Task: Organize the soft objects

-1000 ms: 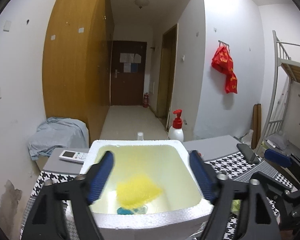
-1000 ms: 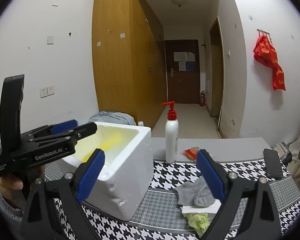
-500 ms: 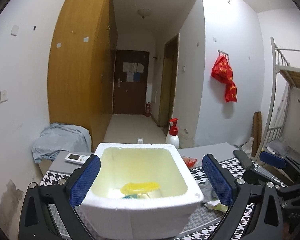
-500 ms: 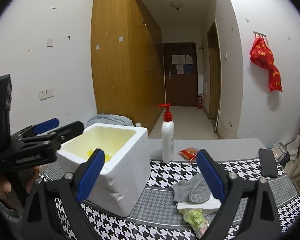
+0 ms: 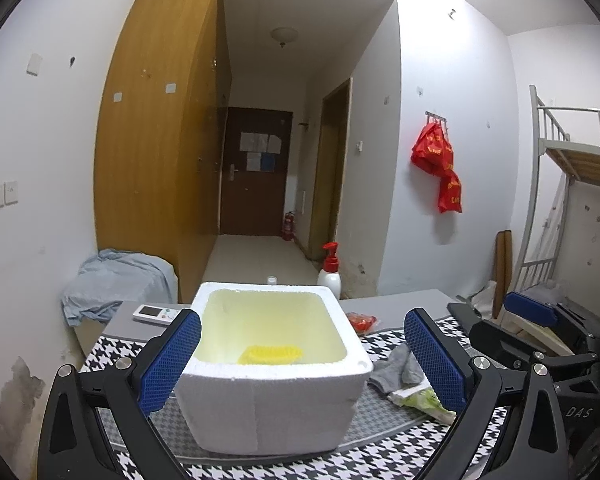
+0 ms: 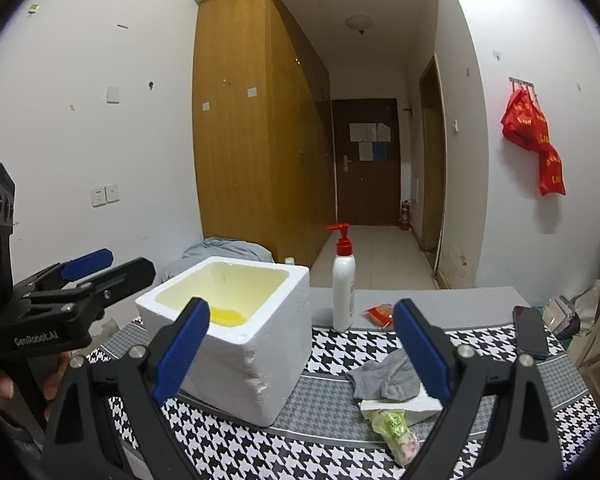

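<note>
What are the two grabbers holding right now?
Nothing. The left gripper and right gripper both have open, empty jaws; the yellow sponge lies in the foam box.

Yellow soft object (image 5: 270, 354) in the white foam box (image 5: 268, 412): only its upper part shows above the near rim in the left wrist view; from the right wrist view only a sliver shows past the rim. The box floor is otherwise hidden.

White paper (image 6: 396, 402) to the right of the box: largely covered by the grey sock (image 6: 384, 376), which the blue pad of the right gripper (image 6: 300, 350) partly covers.

Green packet (image 6: 396, 428): print too small to read.

Papers on the far door (image 6: 370, 142): illegible.

Hand (image 6: 4, 384) at the left edge: cut off and partly behind the left gripper (image 5: 300, 364).
</note>
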